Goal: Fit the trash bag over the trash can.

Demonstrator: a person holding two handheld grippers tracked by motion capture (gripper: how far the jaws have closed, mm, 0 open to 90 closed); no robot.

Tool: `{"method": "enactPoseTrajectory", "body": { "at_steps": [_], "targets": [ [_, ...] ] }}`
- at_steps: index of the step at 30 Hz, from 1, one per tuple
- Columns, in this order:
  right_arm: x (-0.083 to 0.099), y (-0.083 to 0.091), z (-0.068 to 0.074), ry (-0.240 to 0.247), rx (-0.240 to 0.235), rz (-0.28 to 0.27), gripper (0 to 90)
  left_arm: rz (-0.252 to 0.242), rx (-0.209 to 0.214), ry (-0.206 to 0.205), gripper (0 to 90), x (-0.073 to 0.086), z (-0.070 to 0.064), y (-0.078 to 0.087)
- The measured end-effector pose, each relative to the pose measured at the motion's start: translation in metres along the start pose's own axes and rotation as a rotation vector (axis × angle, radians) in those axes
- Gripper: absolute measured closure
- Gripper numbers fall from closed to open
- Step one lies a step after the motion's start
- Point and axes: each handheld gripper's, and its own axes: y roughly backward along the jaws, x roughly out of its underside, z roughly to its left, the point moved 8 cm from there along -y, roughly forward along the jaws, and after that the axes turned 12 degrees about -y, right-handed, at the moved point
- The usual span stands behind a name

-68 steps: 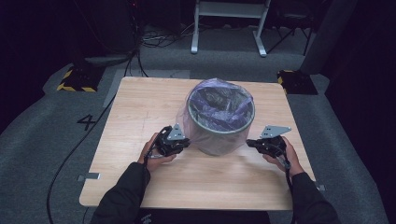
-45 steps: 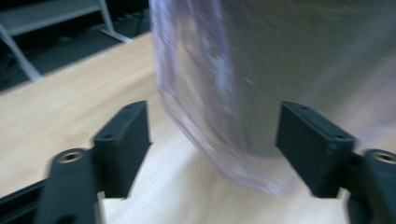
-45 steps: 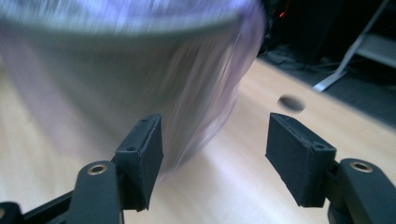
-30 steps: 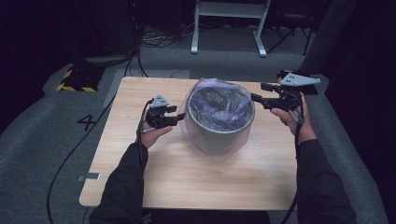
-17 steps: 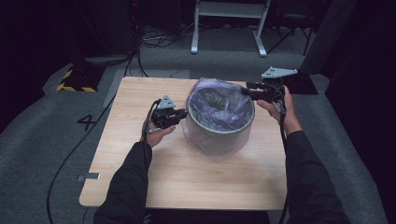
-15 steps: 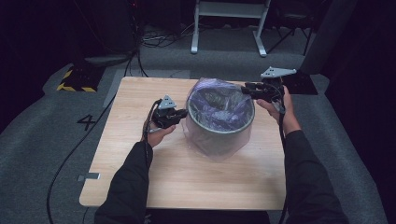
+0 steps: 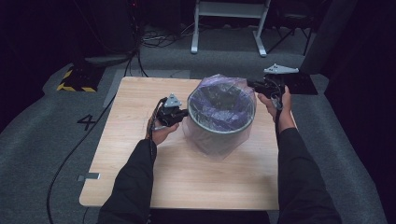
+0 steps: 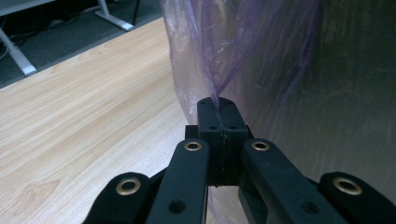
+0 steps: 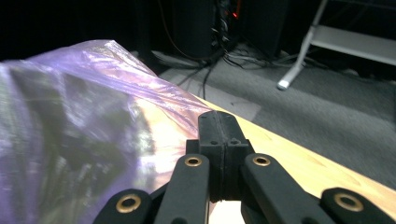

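1. High view: round grey bin (image 7: 219, 133) upright near the middle of the wooden desk (image 7: 126, 154), lined with a translucent purple bag (image 7: 219, 105); bag draped over the rim and hanging down the outer wall, its film bunched loosely inside; no other contents discernible. Left gripper (image 7: 183, 112) at the bin's left rim, touching the bag. Right gripper (image 7: 251, 85) at the far right rim, raised slightly above the desk, with the bag edge lifted toward it.

2. Left gripper view: jaws pressed together, pinching a fold of the purple bag (image 8: 243, 51) at the tip of the left gripper (image 8: 218, 103); film drawn taut upward from the pinch; grey bin (image 8: 355, 93) wall just behind the film; desk (image 8: 84, 116) to the left.

3. Right gripper view: jaws of the right gripper (image 9: 218, 116) pressed together; purple bag (image 9: 79, 121) stretched and blurred to the left, its edge reaching the jaw tips; film between the jaws not clearly visible. Desk (image 9: 299, 163) edge to the right, grey floor (image 9: 327, 107) with cables beyond.
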Motion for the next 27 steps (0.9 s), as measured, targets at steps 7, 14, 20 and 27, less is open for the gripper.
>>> {"method": "enactPoseTrajectory", "body": {
  "at_steps": [7, 14, 20, 27],
  "targets": [
    [0.016, -0.011, -0.015, -0.055, 0.026, 0.051, 90.0, 0.037, 0.022, 0.002, 90.0, 0.005, -0.003, -0.009],
    [0.039, -0.016, -0.025, -0.079, 0.024, 0.09, 90.0, 0.06, 0.042, -0.002, 90.0, 0.018, -0.009, -0.009],
    [0.057, -0.016, -0.025, -0.065, 0.01, 0.103, 79.3, 0.049, 0.038, -0.001, 89.8, 0.029, -0.013, 0.001],
    [0.051, 0.011, -0.033, -0.041, 0.011, 0.07, 46.8, 0.004, -0.023, 0.005, 51.1, 0.031, -0.014, 0.039]
  ]
}}
